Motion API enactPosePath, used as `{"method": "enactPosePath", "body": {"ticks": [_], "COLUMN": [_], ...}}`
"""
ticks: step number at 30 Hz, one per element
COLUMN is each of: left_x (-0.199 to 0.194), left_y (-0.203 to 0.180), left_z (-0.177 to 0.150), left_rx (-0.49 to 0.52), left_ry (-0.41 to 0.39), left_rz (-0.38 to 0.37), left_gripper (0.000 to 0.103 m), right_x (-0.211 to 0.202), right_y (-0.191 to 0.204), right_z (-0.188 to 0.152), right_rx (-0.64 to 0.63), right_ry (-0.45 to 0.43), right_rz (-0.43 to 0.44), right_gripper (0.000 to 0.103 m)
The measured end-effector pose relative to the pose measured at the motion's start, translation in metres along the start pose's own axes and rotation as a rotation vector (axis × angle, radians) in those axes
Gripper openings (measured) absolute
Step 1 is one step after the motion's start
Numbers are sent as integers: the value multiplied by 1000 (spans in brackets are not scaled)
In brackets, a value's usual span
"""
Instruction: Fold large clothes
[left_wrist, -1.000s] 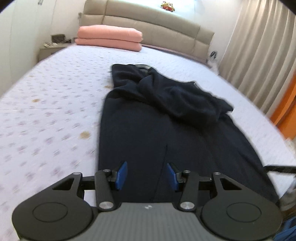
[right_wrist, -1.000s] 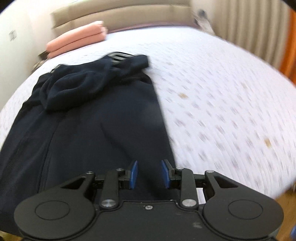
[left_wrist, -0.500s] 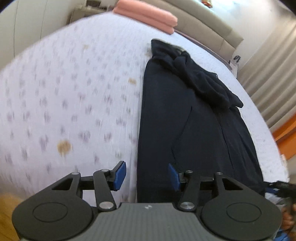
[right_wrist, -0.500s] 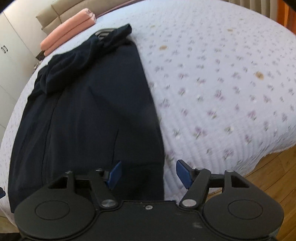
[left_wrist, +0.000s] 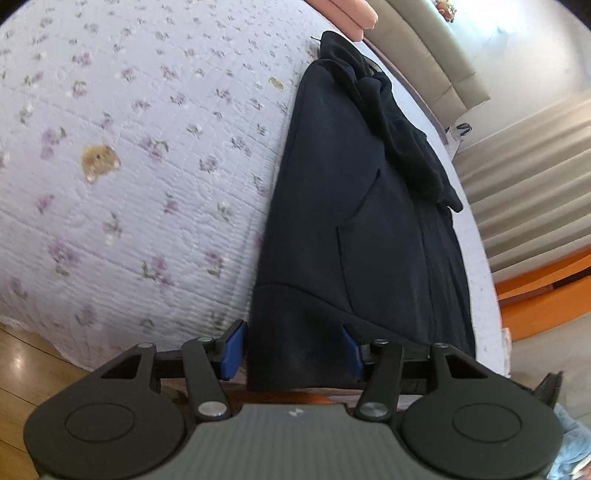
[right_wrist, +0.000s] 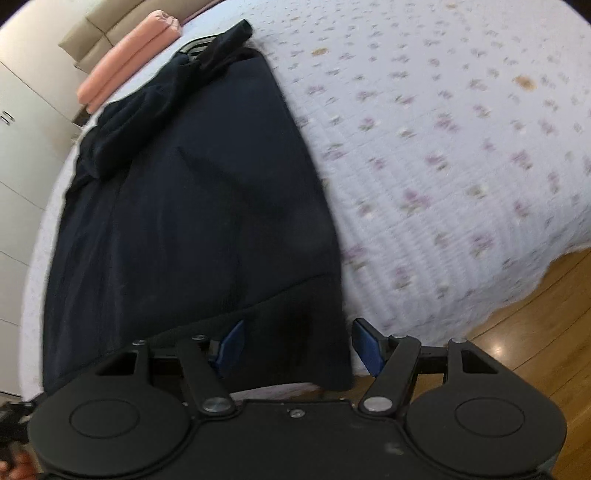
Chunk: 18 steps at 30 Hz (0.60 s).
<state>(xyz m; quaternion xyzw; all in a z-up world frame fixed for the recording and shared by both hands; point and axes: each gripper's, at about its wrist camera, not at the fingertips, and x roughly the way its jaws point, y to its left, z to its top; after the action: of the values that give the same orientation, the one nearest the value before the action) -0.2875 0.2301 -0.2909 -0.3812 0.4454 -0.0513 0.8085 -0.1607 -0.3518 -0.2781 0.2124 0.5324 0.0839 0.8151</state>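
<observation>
A large dark navy garment (left_wrist: 362, 206) lies lengthwise on the bed, its hem hanging over the foot edge, its far end bunched with folded-over sleeves. My left gripper (left_wrist: 291, 349) is open, its blue pads straddling the hem's left corner. In the right wrist view the garment (right_wrist: 192, 206) fills the left half; my right gripper (right_wrist: 299, 347) is open wide, its pads on either side of the hem's right corner. Neither gripper pinches the cloth.
The bed has a pale lilac flowered quilt (left_wrist: 129, 166) (right_wrist: 443, 147). Folded pink bedding (right_wrist: 125, 59) lies by the beige headboard (left_wrist: 436, 62). Wooden floor (right_wrist: 535, 321) lies below the foot edge; curtains (left_wrist: 528, 184) hang on the right, and a white wardrobe (right_wrist: 18, 147) stands left.
Both grippers dropped toward the foot of the bed and moved apart to the hem's two corners. The right gripper opened wider. The garment has not moved.
</observation>
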Motion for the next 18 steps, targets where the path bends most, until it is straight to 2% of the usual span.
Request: {"method": "enactPosePath", "body": {"ticks": [2,3,4,7,8,11,18], "left_x": [4,6,8,7,5,-3,-25], "left_y": [-3,-7,-12,-15,-15,-19,-45], "left_z": [-1,-3,-4,-4,-4,-3,15], "left_rx": [-3,10,25,19,3,-2,-41], "left_ry": [6,0,-10,-33,-45,-89,-210], "left_rz": [-14,0,26,42,30,5,-137], "left_gripper": [36,32,24,14,10,7,6], "right_x": [0,-1,-1,-10,-14,-28,-67], "right_y": [8,13,17,26,27,27,38], "right_z": [-4,-6,-8,-11,-11,-8,18], "right_rx": [-28,-47,-65,-111,-108,-83,-50], "right_ry": [-6,-16,-20,-49,-58,-87,-195], "right_rz": [7,-6,-13,-33,-24,8,134], "right_gripper": [71,59,38,17,16,15,14]}}
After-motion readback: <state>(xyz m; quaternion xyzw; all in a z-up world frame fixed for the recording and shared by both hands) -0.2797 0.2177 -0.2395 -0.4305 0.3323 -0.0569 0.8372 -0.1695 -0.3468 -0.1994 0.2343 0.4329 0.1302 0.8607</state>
